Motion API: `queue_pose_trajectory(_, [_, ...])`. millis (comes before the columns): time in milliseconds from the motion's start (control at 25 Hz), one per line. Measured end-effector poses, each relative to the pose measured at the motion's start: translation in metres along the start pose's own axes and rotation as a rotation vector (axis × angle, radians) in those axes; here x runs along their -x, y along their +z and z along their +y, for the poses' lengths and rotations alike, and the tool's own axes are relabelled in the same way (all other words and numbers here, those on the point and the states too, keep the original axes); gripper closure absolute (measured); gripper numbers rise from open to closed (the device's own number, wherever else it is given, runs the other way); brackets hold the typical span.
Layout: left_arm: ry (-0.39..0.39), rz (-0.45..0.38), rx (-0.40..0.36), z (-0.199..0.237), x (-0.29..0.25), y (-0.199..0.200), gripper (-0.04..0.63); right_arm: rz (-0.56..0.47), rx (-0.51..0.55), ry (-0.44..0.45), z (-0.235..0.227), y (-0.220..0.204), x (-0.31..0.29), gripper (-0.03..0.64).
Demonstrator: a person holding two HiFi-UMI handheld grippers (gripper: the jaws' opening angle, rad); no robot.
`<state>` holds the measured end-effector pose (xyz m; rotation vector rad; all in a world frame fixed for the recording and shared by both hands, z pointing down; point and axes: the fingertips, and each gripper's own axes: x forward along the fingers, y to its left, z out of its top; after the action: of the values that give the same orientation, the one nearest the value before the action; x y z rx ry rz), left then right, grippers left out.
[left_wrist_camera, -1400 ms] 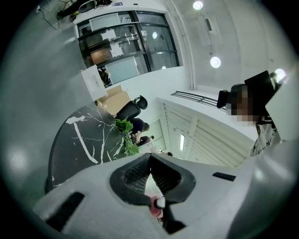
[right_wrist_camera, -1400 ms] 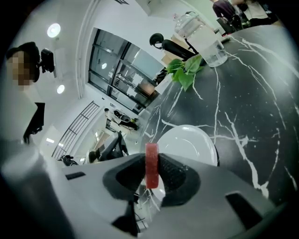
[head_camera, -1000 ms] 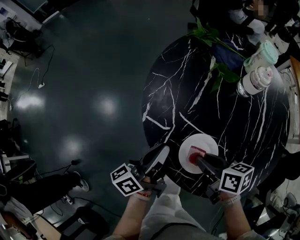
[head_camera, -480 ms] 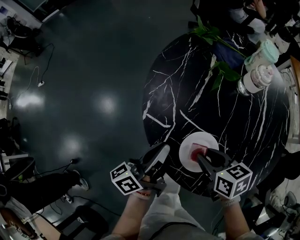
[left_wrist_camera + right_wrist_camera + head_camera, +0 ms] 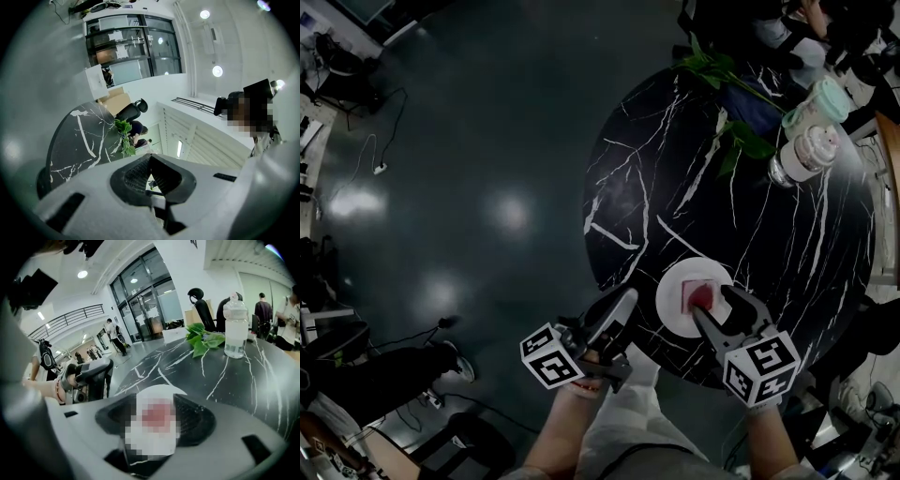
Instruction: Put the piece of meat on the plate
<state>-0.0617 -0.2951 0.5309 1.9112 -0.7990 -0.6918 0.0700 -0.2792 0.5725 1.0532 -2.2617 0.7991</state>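
Black marbled tabletop (image 5: pixel 656 187) carries the white plate (image 5: pixel 670 298) near our edge, where the piece of meat (image 5: pixel 701 296) lies, so our right claw (image 5: pixel 715 304) has just been opening wide around it to let go, while our left claw (image 5: pixel 626 302) waits closed and empty alongside.

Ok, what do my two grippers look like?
The left gripper and right gripper match: pale grey bodies, tapering jaws with black ribbed pads, each with a white cube of black square markers. No cables show. The left wrist wears a reddish band. The right jaws have just been opening, with the meat between them.
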Motion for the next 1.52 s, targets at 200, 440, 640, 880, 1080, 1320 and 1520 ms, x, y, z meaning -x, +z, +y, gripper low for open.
queue_pose_trajectory(200, [-0.017,-0.004,-0.011,-0.014,0.005,-0.003,0.586,-0.034,-0.024,0.011,0.005,0.000,0.016,0.394])
queue_pose_trajectory(440, [-0.027,-0.012,-0.029,-0.037,0.020,-0.008,0.586,-0.054,-0.030,0.018,0.020,-0.005,0.040,0.396])
queue_pose_trajectory(640, [-0.040,-0.021,-0.045,-0.061,0.032,-0.012,0.586,-0.082,-0.067,0.103,0.047,-0.010,0.059,0.396])
queue_pose_trajectory(880, [-0.070,-0.015,-0.058,-0.093,0.034,-0.015,0.586,-0.095,-0.066,0.147,0.073,-0.009,0.084,0.467])
queue_pose_trajectory(1080, [-0.113,-0.009,-0.078,-0.118,0.023,-0.009,0.586,-0.136,-0.034,0.143,0.079,0.013,0.101,0.543])
queue_pose_trajectory(1320, [-0.143,0.003,-0.097,-0.137,0.008,-0.003,0.586,-0.176,-0.017,0.131,0.073,0.036,0.117,0.586])
queue_pose_trajectory(1520, [-0.136,0.022,-0.101,-0.141,0.001,-0.003,0.586,-0.181,-0.008,0.124,0.069,0.042,0.123,0.603])
